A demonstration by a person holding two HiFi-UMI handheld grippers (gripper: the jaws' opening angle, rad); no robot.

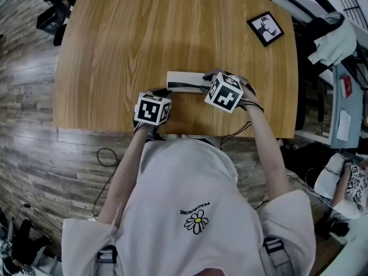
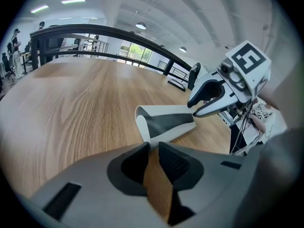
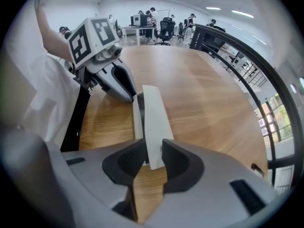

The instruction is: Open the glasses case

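Near the front edge of the worktop point(image 1: 172, 27), between both claws: glasses case point(image 1: 183, 80), probably light, stiff, smooth and slippery. Right claw point(image 3: 153, 147) pinched on thin raised lid point(image 3: 154, 118), the best hold. Left claw point(image 2: 153, 149) narrow, empty, beside the far end.

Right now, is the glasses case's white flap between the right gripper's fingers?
Yes, the right gripper view shows the white flap pinched between the right gripper's fingers.
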